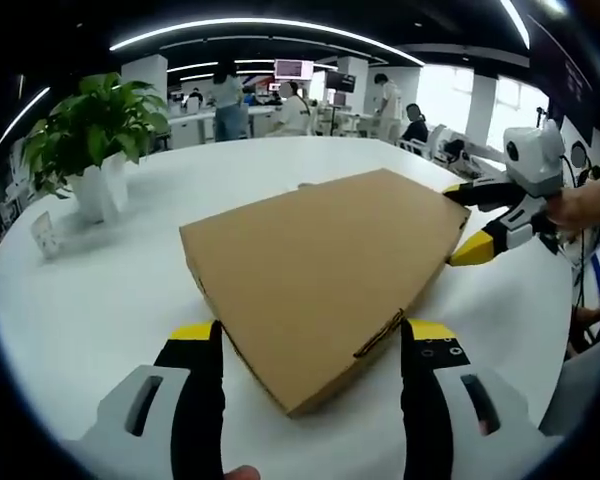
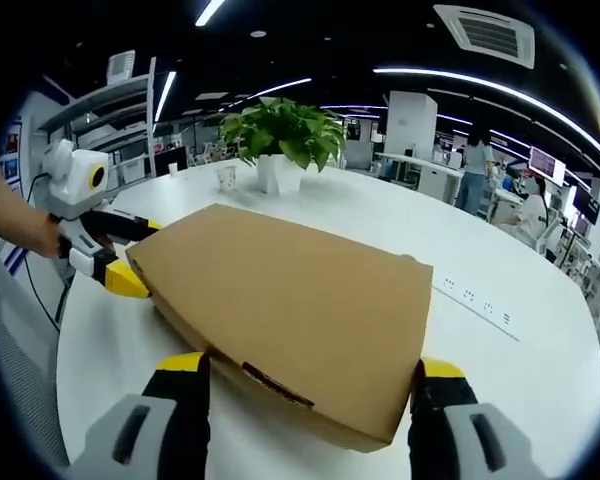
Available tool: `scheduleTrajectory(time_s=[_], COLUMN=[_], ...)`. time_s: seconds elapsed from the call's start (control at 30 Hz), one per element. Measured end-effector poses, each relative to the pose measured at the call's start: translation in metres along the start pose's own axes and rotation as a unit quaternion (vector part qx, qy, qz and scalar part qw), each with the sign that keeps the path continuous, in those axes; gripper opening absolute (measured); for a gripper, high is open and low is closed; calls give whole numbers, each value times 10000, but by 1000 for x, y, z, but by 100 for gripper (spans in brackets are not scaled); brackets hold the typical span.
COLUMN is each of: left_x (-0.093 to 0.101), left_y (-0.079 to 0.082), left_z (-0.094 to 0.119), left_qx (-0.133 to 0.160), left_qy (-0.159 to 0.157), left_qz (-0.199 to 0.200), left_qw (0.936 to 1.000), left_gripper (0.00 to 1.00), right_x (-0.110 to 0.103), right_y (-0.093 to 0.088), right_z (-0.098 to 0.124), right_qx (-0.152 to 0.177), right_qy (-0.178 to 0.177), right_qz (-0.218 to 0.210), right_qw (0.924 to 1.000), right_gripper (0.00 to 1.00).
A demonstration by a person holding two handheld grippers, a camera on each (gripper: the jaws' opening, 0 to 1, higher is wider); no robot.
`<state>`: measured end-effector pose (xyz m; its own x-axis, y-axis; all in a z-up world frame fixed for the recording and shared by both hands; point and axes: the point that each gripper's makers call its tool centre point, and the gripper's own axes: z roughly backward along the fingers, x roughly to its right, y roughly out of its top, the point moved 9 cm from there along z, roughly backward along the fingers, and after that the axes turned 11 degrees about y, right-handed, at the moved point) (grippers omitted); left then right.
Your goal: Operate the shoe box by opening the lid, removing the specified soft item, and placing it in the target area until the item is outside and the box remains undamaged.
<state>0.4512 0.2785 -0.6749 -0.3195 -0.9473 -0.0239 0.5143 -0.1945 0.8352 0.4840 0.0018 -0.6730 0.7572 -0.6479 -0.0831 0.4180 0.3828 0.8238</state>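
Note:
A shut brown cardboard shoe box (image 1: 320, 265) lies flat on the round white table (image 1: 110, 300), its lid down. In the left gripper view my left gripper (image 1: 312, 335) is open, its yellow-tipped jaws standing wide on either side of the box's near corner. My right gripper (image 1: 470, 222) reaches in from the right, held by a hand, open around the box's far right corner. In the right gripper view the box (image 2: 300, 290) lies between the wide jaws of the right gripper (image 2: 310, 368), and the left gripper (image 2: 135, 255) straddles the left corner. What is inside the box is hidden.
A leafy plant in a white pot (image 1: 95, 180) stands at the table's left, with a small white card (image 1: 46, 235) beside it. The plant (image 2: 280, 150) and a cup (image 2: 226, 178) sit beyond the box. Several people (image 1: 230, 100) and desks are far behind.

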Motion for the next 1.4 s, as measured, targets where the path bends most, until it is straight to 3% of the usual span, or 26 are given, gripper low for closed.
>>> scheduleTrajectory(time_s=[0.97, 1.4], left_x=[-34, -55], left_y=[-3, -4], left_z=[10, 21], left_qx=[-85, -189], left_qy=[-360, -551], left_qz=[-270, -404], left_qw=[9989, 9975], left_gripper=[71, 71], right_x=[-40, -68], right_y=[5, 10], right_z=[-12, -23], right_qx=[44, 118], right_qy=[-365, -607], right_qz=[-228, -390], right_qw=[9991, 9973], right_gripper=[80, 80])
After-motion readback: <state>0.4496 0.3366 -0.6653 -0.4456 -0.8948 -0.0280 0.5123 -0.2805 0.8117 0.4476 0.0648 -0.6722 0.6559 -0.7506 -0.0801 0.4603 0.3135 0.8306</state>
